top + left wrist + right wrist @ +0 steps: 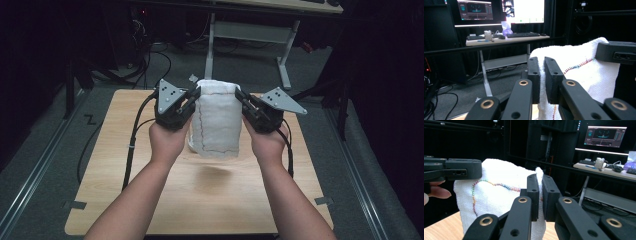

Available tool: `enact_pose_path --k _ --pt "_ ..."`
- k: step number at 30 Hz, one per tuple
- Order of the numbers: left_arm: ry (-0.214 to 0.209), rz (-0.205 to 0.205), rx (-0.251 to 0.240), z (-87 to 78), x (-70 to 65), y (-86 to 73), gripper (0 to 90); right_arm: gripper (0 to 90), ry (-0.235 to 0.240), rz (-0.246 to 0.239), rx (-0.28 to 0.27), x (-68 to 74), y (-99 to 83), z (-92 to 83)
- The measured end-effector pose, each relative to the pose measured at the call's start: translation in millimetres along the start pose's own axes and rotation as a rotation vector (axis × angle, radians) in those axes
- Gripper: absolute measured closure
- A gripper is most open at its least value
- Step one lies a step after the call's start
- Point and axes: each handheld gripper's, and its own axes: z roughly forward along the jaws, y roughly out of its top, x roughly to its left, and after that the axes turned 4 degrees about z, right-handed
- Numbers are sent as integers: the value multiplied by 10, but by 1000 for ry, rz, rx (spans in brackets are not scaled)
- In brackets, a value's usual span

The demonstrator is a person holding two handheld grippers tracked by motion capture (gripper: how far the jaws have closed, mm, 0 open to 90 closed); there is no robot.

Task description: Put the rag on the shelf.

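Note:
A white towel (217, 120) with a multicoloured stitched line hangs in the air above the wooden table (200, 195), folded and held up by its two upper corners. My left gripper (196, 93) is shut on the towel's left upper corner; in the left gripper view the cloth (574, 65) is pinched between the black jaws. On the right upper corner my right gripper (239, 95) is shut, and the towel (496, 190) spreads leftward from its jaws toward the other gripper's body (454, 171). The towel's lower edge hangs just over the tabletop.
Behind the wooden table stands a desk on white legs (285, 55), with monitors (524, 11) and a keyboard (522, 35) on it. Cables (132, 145) trail from both grippers over the table's sides. Grey carpeted floor surrounds the table.

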Motion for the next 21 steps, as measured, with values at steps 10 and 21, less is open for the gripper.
enact_pose_path --k 10,21 --pt "26 26 3 217 114 114 840 860 -17 28 -5 -118 127 206" --pt "41 8 41 477 309 103 839 859 -14 73 21 -261 67 524"
